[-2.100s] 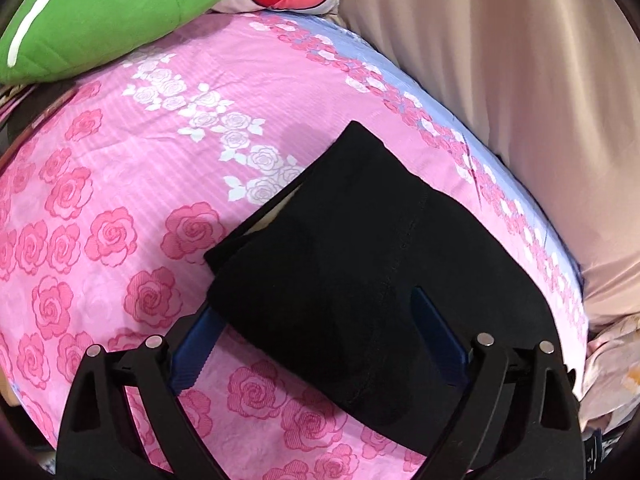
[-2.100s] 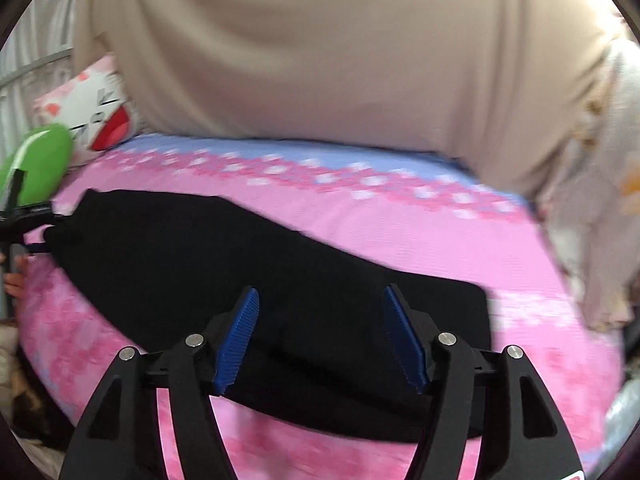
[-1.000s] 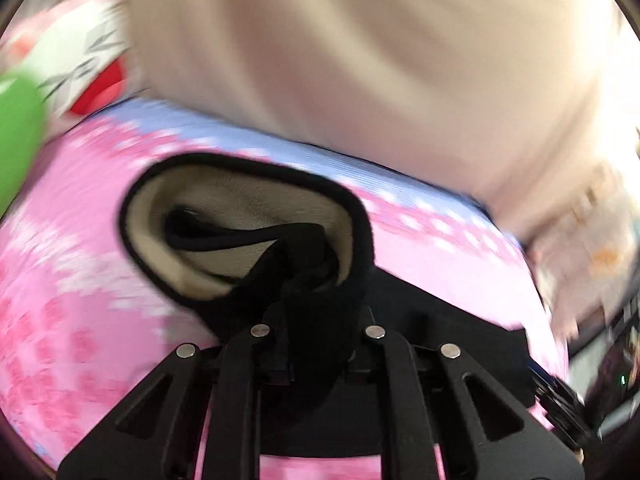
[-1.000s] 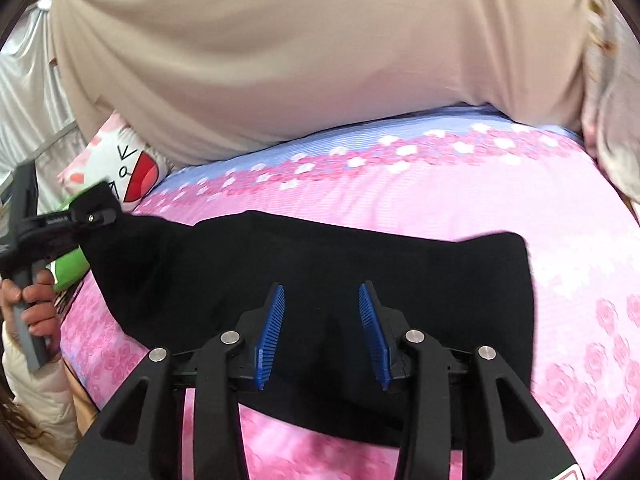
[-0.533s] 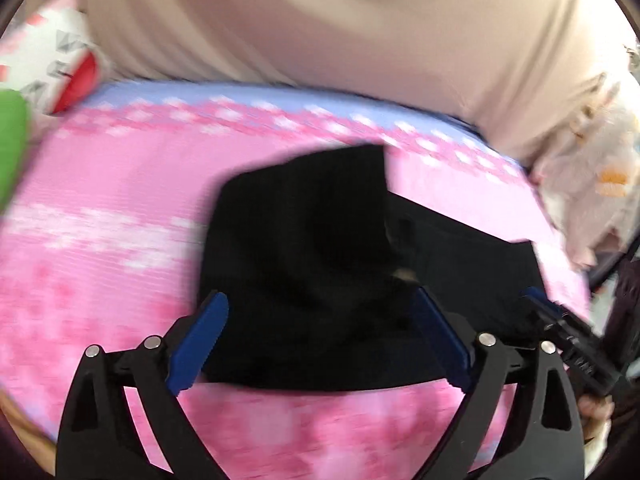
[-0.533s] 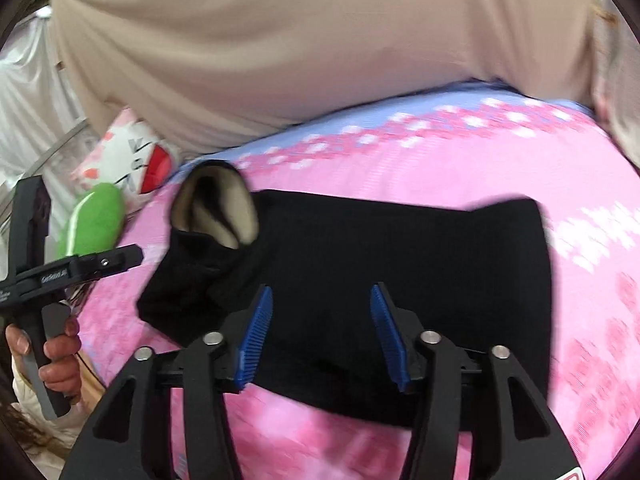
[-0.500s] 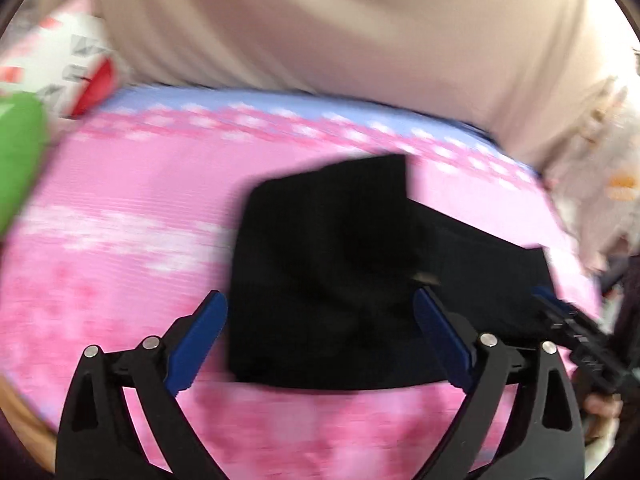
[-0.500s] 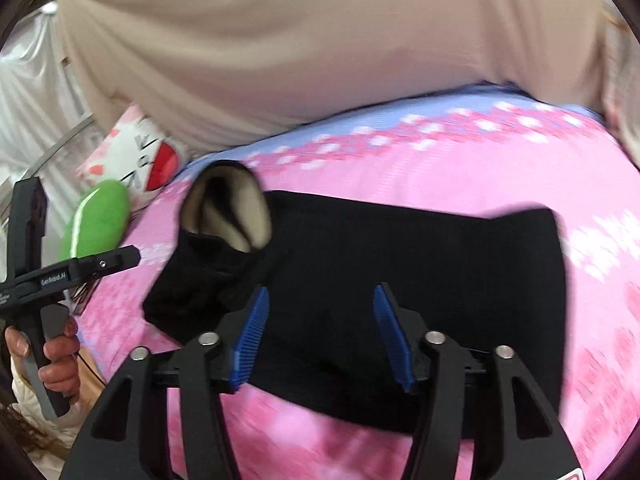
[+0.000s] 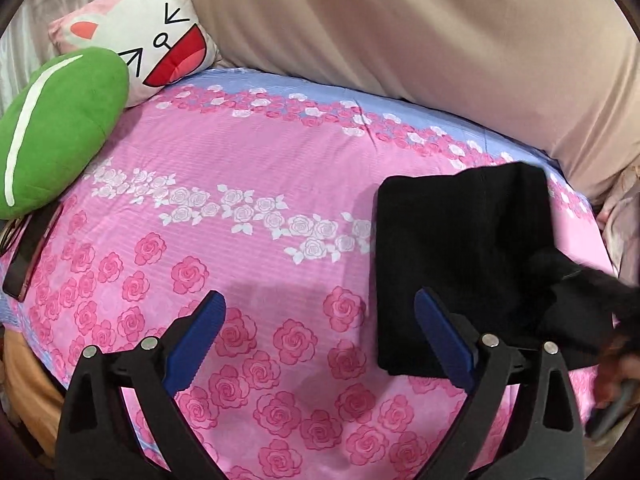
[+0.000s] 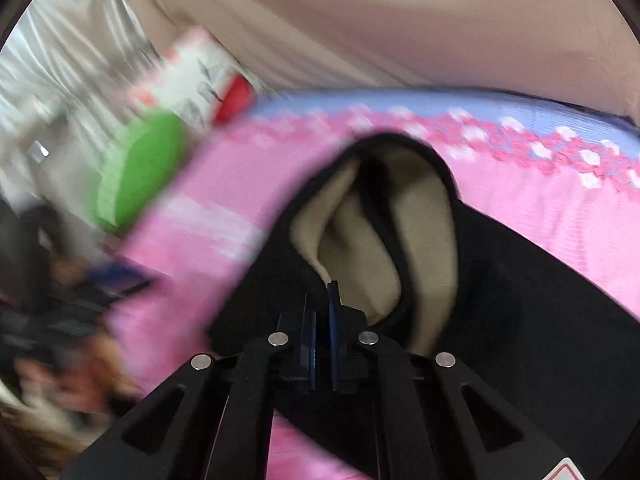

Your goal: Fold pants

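Note:
The black pants (image 9: 460,256) lie folded on the pink rose bedsheet (image 9: 248,208), at the right of the left wrist view. My left gripper (image 9: 316,320) is open and empty, hovering over bare sheet left of the pants. My right gripper (image 10: 320,304) is shut on the pants (image 10: 520,300) at an open end whose beige fleece lining (image 10: 420,232) shows, and lifts that end. The right wrist view is blurred by motion. In the left wrist view the right gripper shows only as a dark blur (image 9: 600,300) at the pants' right edge.
A green pillow (image 9: 56,128) and a white cartoon-face pillow (image 9: 148,32) lie at the bed's far left. A beige curtain (image 9: 400,24) hangs behind the bed. A dark phone-like object (image 9: 30,256) lies at the sheet's left edge.
My left gripper has let go of the pants, opened and drawn back to the left. My right gripper has shut on the fleece-lined end and is moving fast with it.

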Demonstrator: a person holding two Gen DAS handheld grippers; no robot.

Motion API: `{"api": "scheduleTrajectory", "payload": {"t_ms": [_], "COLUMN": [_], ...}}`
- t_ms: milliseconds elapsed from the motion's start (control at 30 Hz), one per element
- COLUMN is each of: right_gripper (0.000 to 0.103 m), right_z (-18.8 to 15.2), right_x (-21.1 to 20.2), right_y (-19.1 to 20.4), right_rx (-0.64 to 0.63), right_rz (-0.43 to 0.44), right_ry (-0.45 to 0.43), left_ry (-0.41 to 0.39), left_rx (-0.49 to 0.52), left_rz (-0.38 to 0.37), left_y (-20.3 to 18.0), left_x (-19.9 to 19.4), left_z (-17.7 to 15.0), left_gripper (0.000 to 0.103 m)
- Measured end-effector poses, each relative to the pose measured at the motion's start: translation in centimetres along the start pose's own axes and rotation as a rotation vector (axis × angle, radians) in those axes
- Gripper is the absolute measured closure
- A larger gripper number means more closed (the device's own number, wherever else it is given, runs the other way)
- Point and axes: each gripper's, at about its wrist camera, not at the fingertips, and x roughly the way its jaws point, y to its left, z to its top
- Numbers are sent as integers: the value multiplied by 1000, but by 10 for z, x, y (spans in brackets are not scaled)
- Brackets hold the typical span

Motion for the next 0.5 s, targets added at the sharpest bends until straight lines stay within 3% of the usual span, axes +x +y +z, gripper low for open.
{"api": "scheduleTrajectory", "payload": {"t_ms": [67,100,167,200,233,267,300,333,367,467,500], "right_gripper": [97,97,79,76,75,68,61,44,41,47,60], "right_z": [-6,-11,-28,-41,-45,-48,-48,-46,-45,-44,-43], "right_x": [-25,-26,-12,-8,-9,-15,-19,-24,-25,-8,1], "right_y": [-10,-21,-45,-63,-67,-70,-67,-59,-55,-49,-48], "right_rx": [97,143,177,266,315,365,365,337,318,290,283], "right_rz": [37,4,-145,-137,-89,-16,2,2,-4,-38,-42], "right_ry": [-44,-32,45,67,59,38,23,-3,-9,41,60], "left_ry": [0,1,14,20,29,33,32,29,26,18,18], "left_rx": [2,1,-5,-5,0,5,10,14,15,19,18], "left_rz": [-14,-23,-38,-46,-49,-49,-53,-57,-62,-69,-70], "left_y": [1,1,1,0,-1,-3,-4,-5,-6,-8,-8], "left_x": [3,5,11,13,16,17,17,16,16,13,13], "left_z": [-1,-1,-2,-3,-3,-3,-3,-4,-4,-3,-4], "left_gripper": [10,10,10,10,10,10,10,10,10,10,10]}}
